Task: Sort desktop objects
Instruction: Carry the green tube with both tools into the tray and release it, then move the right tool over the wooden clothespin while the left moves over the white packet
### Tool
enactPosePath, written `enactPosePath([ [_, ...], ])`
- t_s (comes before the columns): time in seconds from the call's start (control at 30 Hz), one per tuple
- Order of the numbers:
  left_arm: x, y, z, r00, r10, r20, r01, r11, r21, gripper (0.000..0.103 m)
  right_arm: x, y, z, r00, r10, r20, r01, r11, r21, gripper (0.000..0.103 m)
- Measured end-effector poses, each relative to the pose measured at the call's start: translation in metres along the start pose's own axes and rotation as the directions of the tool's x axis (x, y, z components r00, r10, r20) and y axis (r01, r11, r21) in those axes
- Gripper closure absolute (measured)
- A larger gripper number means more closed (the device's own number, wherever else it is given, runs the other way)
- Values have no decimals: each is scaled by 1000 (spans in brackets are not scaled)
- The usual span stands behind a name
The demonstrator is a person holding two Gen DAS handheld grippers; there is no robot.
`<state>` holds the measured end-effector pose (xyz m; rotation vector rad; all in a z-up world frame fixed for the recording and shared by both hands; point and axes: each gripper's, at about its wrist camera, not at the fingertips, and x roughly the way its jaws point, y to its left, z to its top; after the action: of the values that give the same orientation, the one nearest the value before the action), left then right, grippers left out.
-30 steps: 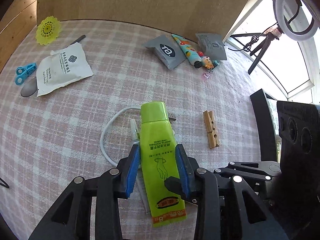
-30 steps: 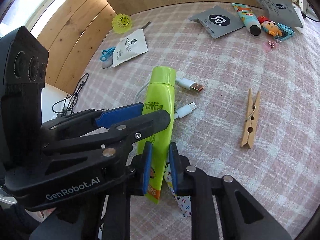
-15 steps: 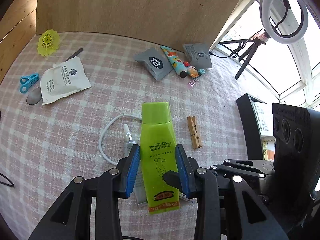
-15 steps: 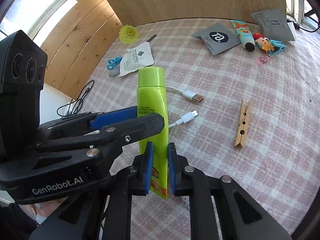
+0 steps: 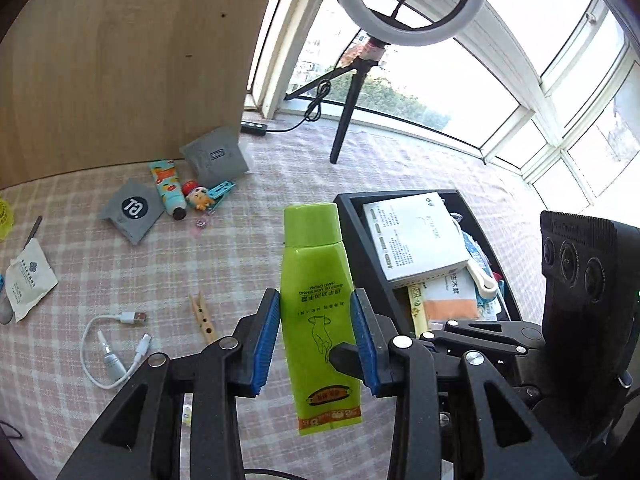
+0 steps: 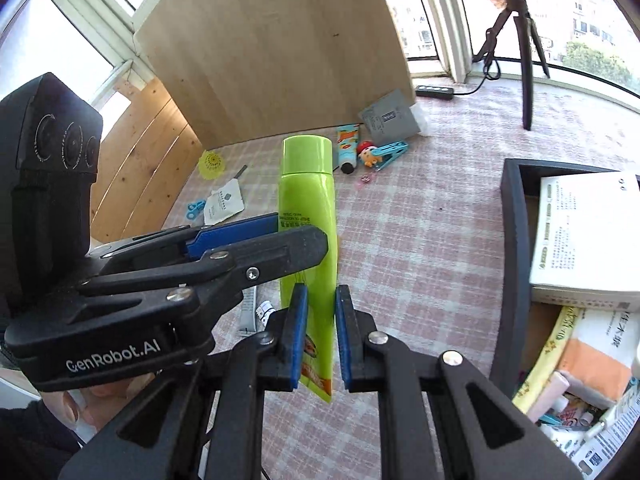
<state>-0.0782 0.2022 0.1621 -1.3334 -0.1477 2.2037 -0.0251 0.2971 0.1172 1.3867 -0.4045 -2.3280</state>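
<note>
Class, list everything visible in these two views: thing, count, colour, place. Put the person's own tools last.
hand cream tube: 1, green, held above the cloth
black box: 1, right, filled with booklets
clothespin: 1, wooden, on the cloth
cable: 1, white, lower left
grey pouches: 2, by the wooden board
patterned tube: 1, between the pouches
ring light: 1, white, on a tripod
left gripper: blue pads, jaws on the tube
right gripper: blue pads, jaws on the tube's tail
</note>
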Motion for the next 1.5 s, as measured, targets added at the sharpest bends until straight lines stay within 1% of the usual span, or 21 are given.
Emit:
enactPosePath([
  [0.13,13,-62,8,997,-68,-21,70,991,115,69,-50,-39,-12,997,-46,66,39,993,109,89],
  [0.23,21,-107,9,993,-110,-41,116,973,199,69,-87,-64,-25,990,-90,105,71,983,171,89],
  [0.37,34,-158,9,986,-149,-78,166,945,282,69,-125,-91,-41,975,-180,132,147,963,227,89],
  [0.43,43,-179,7,983,-155,-96,177,933,314,69,-138,-105,-47,967,-219,130,181,950,256,89],
  [0.5,53,-196,7,986,-130,-105,159,926,343,71,-147,-117,-51,958,-260,121,218,934,283,89],
  [0.53,57,-202,8,988,-113,-105,143,926,350,67,-152,-125,-53,949,-292,116,247,922,298,89],
  [0.57,60,-204,10,988,-103,-112,137,926,351,65,-155,-131,-54,937,-332,112,285,907,310,87],
  [0.6,61,-204,11,988,-104,-115,138,928,346,65,-159,-136,-55,923,-369,106,319,891,324,83],
  [0.63,59,-202,12,988,-106,-108,138,930,342,65,-162,-142,-57,913,-394,105,340,877,339,77],
  [0.67,57,-199,12,990,-102,-96,129,931,341,65,-165,-146,-58,909,-402,109,343,871,353,75],
  [0.77,52,-187,15,993,-88,-78,109,940,324,65,-173,-153,-62,907,-402,124,337,870,359,68],
  [0.83,48,-174,16,995,-72,-71,90,947,308,65,-174,-151,-64,899,-418,132,351,867,353,59],
  [0.9,46,-161,15,996,-55,-65,71,955,288,65,-172,-146,-64,899,-416,134,353,872,340,59],
  [1.07,41,-119,7,998,-7,-66,22,975,221,65,-153,-131,-55,900,-416,131,366,883,294,59],
  [1.17,36,-90,1,998,30,-62,-18,983,183,65,-139,-121,-48,912,-393,122,352,899,262,59],
  [1.27,29,-57,-3,997,60,-57,-53,991,121,65,-121,-108,-41,922,-372,109,342,913,221,59],
  [1.4,16,-12,-11,991,131,-39,-128,990,65,65,-94,-84,-31,939,-331,90,316,937,146,59],
  [1.5,5,32,-19,984,174,-45,-174,985,-1,65,-72,-66,-24,948,-309,72,303,949,91,59],
])
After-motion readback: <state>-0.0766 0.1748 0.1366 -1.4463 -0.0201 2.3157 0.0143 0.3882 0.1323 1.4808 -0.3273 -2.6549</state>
